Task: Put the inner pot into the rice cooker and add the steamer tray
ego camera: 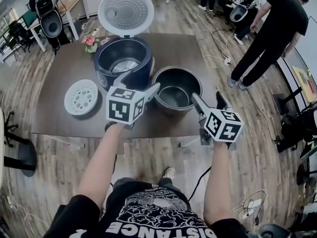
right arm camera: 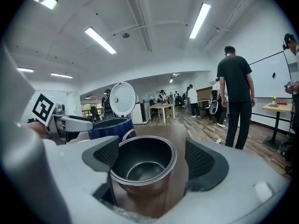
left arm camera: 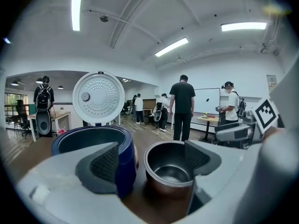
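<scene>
The inner pot [ego camera: 176, 90] stands on the brown worktop [ego camera: 64, 68] at the centre of the head view, just right of the blue rice cooker [ego camera: 124, 58], whose lid [ego camera: 125, 11] stands open. The white steamer tray [ego camera: 81, 97] lies at centre left. The left tool [ego camera: 138, 83] hovers with its jaws apart before the cooker and pot. The right tool [right arm camera: 152, 157] has its jaws spread either side of the pot, not clamped.

The brown table [ego camera: 59, 120] carries an open blue rice cooker [ego camera: 124, 58] and, just beside it, the inner pot [ego camera: 176, 89]. A white steamer tray [ego camera: 80, 97] lies apart.
</scene>
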